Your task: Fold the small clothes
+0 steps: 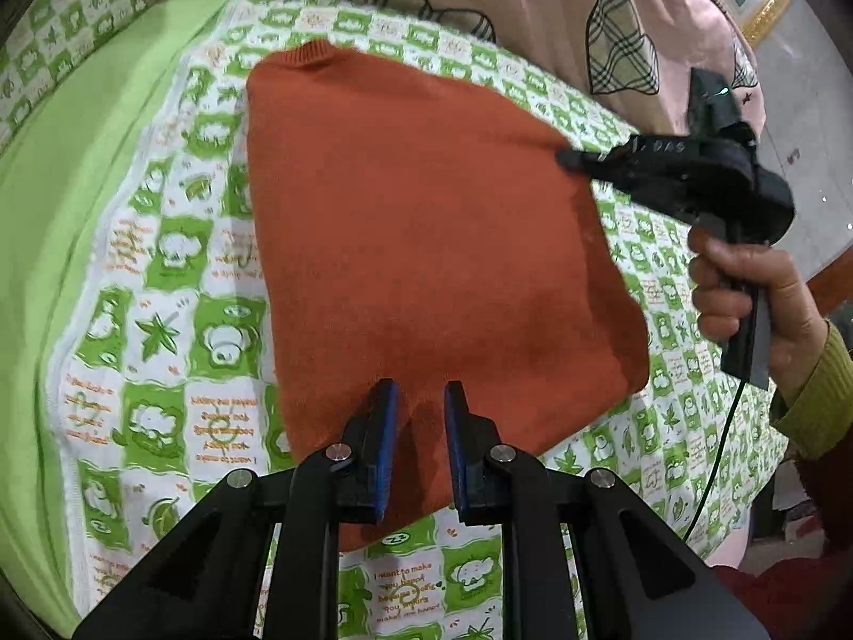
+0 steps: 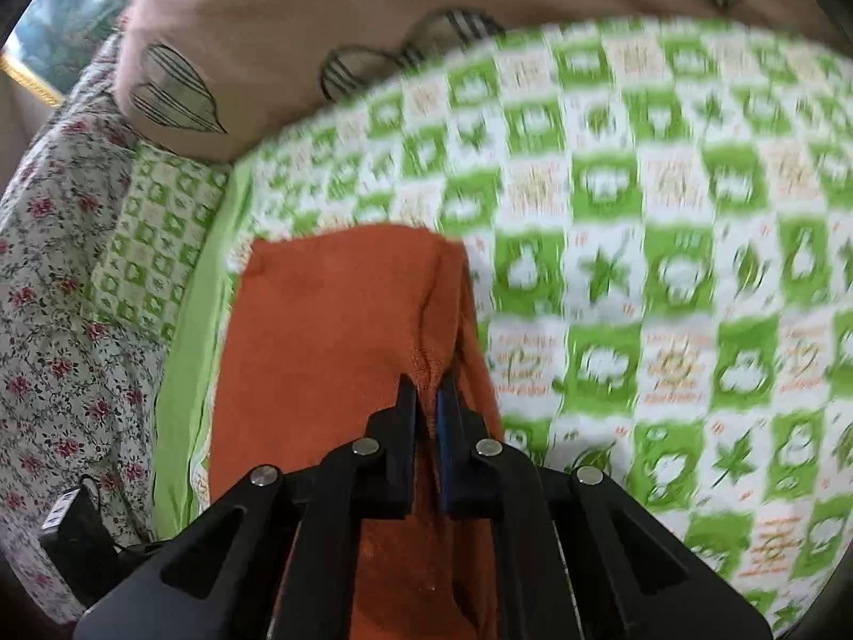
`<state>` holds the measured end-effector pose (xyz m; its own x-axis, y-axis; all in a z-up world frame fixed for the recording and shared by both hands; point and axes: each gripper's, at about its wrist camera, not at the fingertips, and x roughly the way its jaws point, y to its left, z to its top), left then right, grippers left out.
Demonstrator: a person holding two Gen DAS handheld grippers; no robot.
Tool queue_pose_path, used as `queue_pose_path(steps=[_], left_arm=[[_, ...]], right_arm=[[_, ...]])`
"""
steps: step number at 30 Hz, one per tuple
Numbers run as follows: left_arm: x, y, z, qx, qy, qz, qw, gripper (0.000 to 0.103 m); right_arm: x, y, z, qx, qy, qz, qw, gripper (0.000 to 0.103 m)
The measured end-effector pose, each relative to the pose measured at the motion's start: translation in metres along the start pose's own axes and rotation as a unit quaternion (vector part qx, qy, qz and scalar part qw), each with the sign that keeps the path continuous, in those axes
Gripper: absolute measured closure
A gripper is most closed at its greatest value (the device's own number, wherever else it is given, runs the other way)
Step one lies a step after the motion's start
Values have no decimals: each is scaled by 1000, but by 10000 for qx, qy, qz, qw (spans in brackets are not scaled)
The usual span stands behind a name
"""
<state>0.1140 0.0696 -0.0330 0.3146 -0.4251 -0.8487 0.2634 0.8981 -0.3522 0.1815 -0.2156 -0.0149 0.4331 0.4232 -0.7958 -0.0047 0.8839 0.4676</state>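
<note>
An orange knit sweater (image 1: pixel 426 245) lies folded into a rough rectangle on a green and white checked bed cover (image 1: pixel 160 277). My left gripper (image 1: pixel 421 394) has its jaws narrowly apart around the sweater's near edge, with cloth between them. My right gripper (image 1: pixel 570 160) comes in from the right and pinches the sweater's right edge. In the right wrist view, my right gripper (image 2: pixel 431 389) is shut on a fold of the orange sweater (image 2: pixel 330 330), which is lifted off the cover (image 2: pixel 666 266).
A pink quilt with plaid leaf shapes (image 1: pixel 533 5) lies along the far side. A plain green sheet (image 1: pixel 69 170) is at the left. A floral cloth (image 2: pixel 58 277) and a black box with a cable (image 2: pixel 74 533) sit at the left in the right wrist view.
</note>
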Motion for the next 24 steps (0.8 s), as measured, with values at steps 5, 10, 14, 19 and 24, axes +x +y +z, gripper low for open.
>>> queue_pose_path(steps=[5,10,14,19,24], left_arm=[[29,0,-10,225,279,298,9989,87],[27,-5,-8,257,327,362,9985,85],[14,-10,-13,347,315,249,9986,74],[15,-4,-22,238,344,239,9988,73],[22,-7,-21,340,368,276,9984,72]], right_arm=[[28,-12,-2,75,102,-387,9992,96],[30,-16,-5,223,25,-412,9989,79],[-12,-6,-16,134,-300,-402,9987,78],[-38,27,-61,-553,-119,120,9983,78],[-7,13,-103,-682,446,-663,9945,79]])
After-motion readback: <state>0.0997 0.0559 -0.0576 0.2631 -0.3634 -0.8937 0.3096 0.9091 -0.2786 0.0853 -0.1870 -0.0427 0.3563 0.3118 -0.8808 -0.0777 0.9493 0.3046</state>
